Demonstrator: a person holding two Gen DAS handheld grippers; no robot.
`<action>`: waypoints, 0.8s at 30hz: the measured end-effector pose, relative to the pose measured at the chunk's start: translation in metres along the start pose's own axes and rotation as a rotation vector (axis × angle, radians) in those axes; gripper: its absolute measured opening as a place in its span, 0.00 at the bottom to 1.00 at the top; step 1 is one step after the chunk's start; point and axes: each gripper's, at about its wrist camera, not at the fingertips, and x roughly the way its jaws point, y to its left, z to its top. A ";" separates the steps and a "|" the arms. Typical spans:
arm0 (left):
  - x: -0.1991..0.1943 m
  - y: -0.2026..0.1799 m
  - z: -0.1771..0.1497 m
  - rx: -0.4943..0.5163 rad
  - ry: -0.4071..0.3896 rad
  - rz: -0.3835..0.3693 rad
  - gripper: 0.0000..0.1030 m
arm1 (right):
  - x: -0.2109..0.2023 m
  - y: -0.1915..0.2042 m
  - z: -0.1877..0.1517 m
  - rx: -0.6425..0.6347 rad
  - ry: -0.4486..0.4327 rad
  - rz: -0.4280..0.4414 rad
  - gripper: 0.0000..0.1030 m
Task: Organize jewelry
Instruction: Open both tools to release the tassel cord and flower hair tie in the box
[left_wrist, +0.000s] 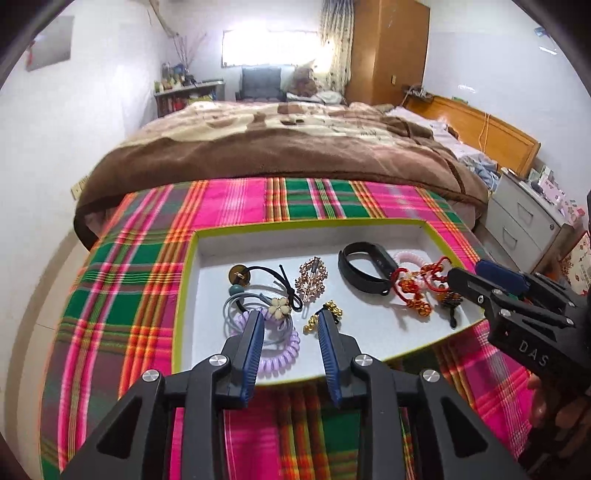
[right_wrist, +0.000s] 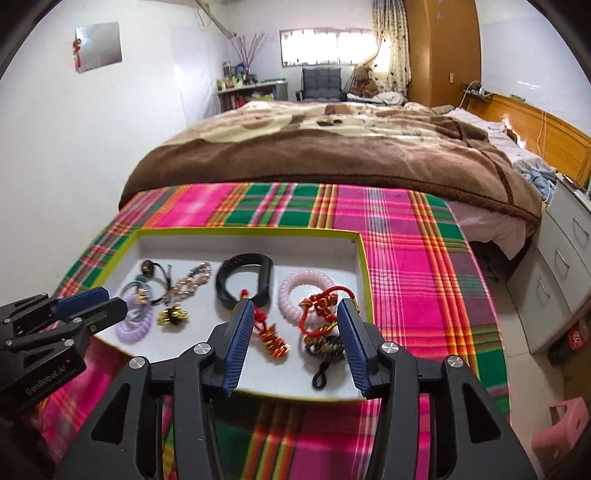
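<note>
A white tray with a yellow-green rim (left_wrist: 186, 284) (right_wrist: 365, 280) lies on a plaid cloth and holds jewelry. In it are a purple coil band (left_wrist: 280, 360) (right_wrist: 135, 325), grey and black hair ties with a cream flower (left_wrist: 279, 305), a rose-gold clip (left_wrist: 312, 278), gold beads (left_wrist: 332, 308) (right_wrist: 171, 315), a black wristband (left_wrist: 364, 267) (right_wrist: 245, 278), a pink coil band (right_wrist: 304, 291) and red knotted cords with charms (left_wrist: 413, 286) (right_wrist: 321, 310). My left gripper (left_wrist: 291, 321) is open above the purple coil band. My right gripper (right_wrist: 295, 314) is open above the red cords.
The plaid cloth (left_wrist: 129, 295) (right_wrist: 424, 277) covers the table. A bed with a brown blanket (left_wrist: 277, 147) lies beyond it. White drawers (right_wrist: 557, 266) stand at the right, with a pink stool (right_wrist: 561, 428) on the floor below.
</note>
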 end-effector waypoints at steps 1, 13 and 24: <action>-0.005 -0.001 -0.003 -0.004 -0.005 0.005 0.29 | -0.005 0.002 -0.002 0.004 -0.005 0.001 0.46; -0.047 -0.011 -0.031 -0.022 -0.033 0.062 0.29 | -0.044 0.023 -0.030 0.024 -0.027 0.022 0.46; -0.064 -0.012 -0.041 -0.035 -0.051 0.055 0.29 | -0.058 0.035 -0.039 0.005 -0.036 0.017 0.46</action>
